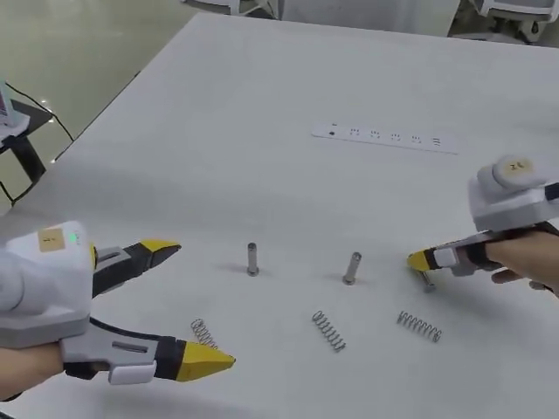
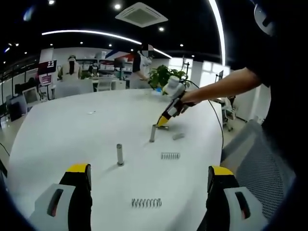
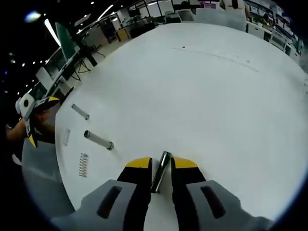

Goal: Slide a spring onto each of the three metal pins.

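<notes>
- Head view: my left gripper (image 1: 190,304), yellow-tipped, is at the near left with its jaws spread wide and nothing between them.
- My right gripper (image 1: 419,259) is clenched on the rightmost short grey metal pin (image 1: 428,281), low over the white table (image 1: 262,105).
- The middle pin (image 1: 352,268) and the left pin (image 1: 252,259) stand bare in a row.
- Three coiled steel springs lie flat, nearer me than the pins: the left spring (image 1: 203,332), the middle spring (image 1: 328,331) and the right spring (image 1: 419,326).
- In the right gripper view, the held pin (image 3: 160,171) runs between my jaws.
</notes>
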Motion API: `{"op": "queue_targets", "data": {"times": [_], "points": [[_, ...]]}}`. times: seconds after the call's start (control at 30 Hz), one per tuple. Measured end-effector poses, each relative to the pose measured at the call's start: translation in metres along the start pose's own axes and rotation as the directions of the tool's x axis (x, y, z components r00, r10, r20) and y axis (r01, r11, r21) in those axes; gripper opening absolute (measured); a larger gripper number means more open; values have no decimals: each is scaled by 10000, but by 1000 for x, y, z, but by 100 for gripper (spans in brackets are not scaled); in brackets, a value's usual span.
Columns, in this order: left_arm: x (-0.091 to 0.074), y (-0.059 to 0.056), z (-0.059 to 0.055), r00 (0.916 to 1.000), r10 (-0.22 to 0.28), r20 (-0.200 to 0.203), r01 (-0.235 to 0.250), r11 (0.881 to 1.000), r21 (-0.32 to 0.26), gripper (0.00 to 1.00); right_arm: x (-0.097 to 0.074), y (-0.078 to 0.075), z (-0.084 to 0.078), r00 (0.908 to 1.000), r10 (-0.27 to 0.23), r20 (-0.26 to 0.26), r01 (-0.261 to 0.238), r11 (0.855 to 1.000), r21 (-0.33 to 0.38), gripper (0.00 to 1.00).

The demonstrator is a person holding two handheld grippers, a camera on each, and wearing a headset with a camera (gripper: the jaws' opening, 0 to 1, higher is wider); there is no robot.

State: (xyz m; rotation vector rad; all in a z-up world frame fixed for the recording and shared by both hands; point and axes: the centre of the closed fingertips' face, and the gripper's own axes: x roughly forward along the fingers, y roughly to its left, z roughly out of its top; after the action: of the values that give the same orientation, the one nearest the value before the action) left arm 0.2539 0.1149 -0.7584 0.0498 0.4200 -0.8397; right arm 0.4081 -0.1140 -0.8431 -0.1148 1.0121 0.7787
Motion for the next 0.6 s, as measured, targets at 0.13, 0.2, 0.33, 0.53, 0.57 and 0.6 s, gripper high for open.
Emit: {"op": "queue_targets", "data": {"times": [0.13,0.2,0.33,0.53,0.57,0.6], "points": [[-1,4,-1,9998,181,-12,-181,9998,42,98,2,0,1,10000,-36,-45,37,10000,37,12],[-1,4,0,9999,163,43,-163,9999,-41,98,4,0,0,9998,-80,-197,80,10000,-6,10],[-1,4,0,9999,165,5,-165,9999,-15,98,6,0,-3,9991,-153,-386,147,9998,-153,8],[1,2,-2,10000,76,-46,-76,10000,-35,98,7,2,-4,9975,-195,-677,187,9997,-126,7],[2,1,-1,10000,58,-36,-58,10000,-35,98,7,3,-4,9968,-253,-759,247,9997,-95,7],[2,1,-1,10000,46,-34,-46,10000,-33,98,7,4,-5,9964,-251,-805,243,9996,-109,6]]}}
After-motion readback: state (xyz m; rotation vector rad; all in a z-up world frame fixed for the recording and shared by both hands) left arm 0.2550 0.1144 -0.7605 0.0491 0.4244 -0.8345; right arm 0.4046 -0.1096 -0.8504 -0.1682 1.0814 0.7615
